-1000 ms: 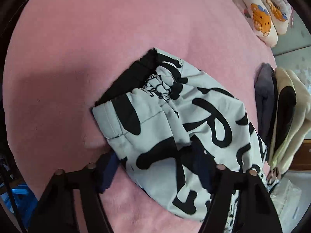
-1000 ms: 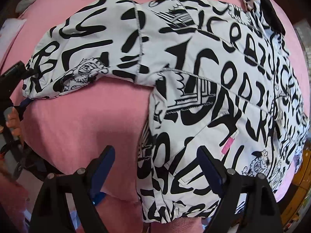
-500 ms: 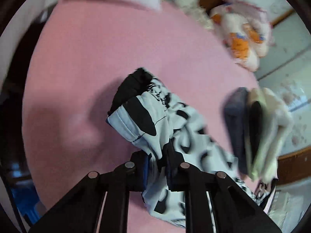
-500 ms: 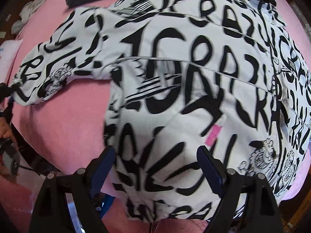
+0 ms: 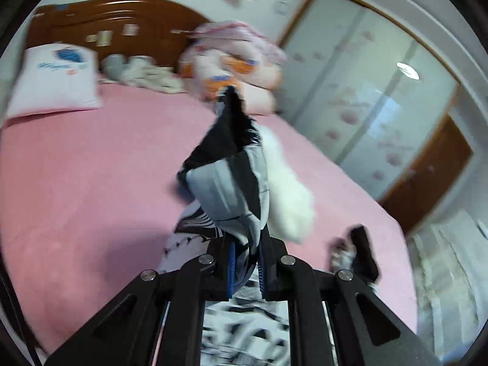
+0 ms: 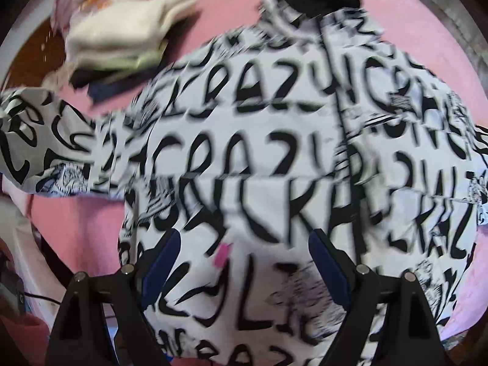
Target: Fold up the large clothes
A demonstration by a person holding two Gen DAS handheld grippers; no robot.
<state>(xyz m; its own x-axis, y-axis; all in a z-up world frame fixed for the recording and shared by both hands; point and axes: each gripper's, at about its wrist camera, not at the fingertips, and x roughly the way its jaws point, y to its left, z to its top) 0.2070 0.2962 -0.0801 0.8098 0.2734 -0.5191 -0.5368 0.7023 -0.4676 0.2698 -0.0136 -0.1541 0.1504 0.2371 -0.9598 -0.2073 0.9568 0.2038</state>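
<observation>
While my left gripper (image 5: 246,267) angles out over the pink bed (image 5: 91,177), its jaws, which have just been closing, pinch the sleeve cuff (image 5: 231,189) of the black-and-white lettered jacket (image 6: 274,158), lifting it off the bedding. Far side: white pillow (image 5: 55,82), wooden headboard (image 5: 100,21), bundled quilt (image 5: 238,58). Right wrist view: my right gripper (image 6: 242,267) points steeply down, jaws spread wide over the jacket's body, gripping nothing. Far left: stack of folded clothes (image 6: 122,36).
</observation>
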